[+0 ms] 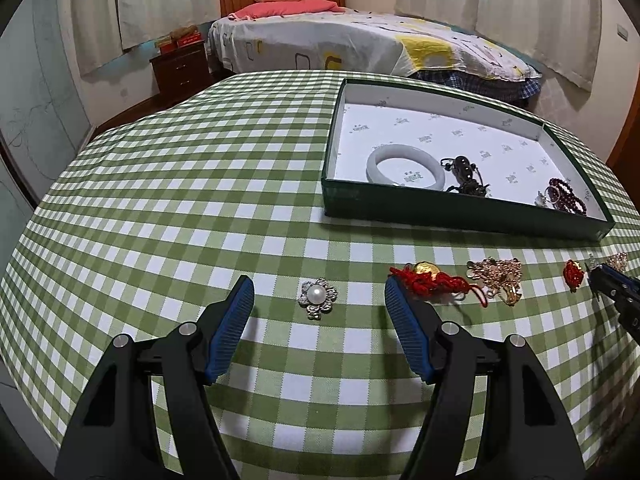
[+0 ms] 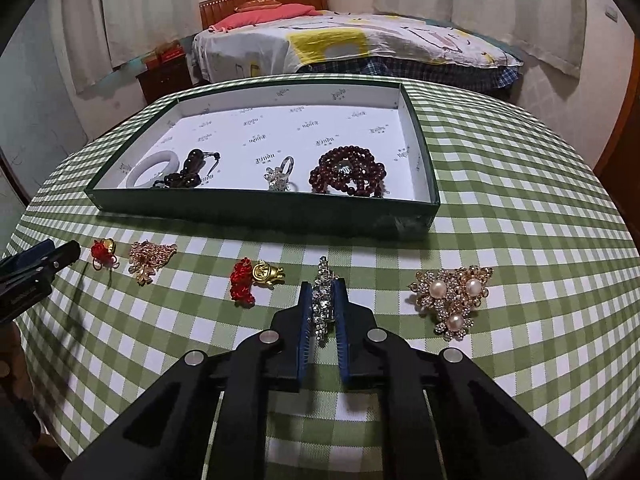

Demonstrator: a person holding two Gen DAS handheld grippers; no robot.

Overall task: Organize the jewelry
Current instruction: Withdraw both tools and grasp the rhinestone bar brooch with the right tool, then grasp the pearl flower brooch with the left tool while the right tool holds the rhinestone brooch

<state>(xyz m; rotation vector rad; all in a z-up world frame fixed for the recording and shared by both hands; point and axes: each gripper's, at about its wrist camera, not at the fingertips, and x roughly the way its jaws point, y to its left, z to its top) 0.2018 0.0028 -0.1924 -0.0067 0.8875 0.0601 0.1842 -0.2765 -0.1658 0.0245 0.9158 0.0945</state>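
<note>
Fingers [image 2: 306, 312] tight on rhinestone piece [image 2: 323, 304] — tabletop.

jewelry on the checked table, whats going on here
A person is sorting jewelry into a green box with a hand-held gripper in each hand. The right hand-held gripper is shut on a long rhinestone piece lying on the tablecloth. The left hand-held gripper is open, its fingers on either side of a pearl flower brooch without touching it. A white bangle, dark red beads and a few other pieces already lie in the box; several brooches and red knotted charms are still on the cloth.
</note>
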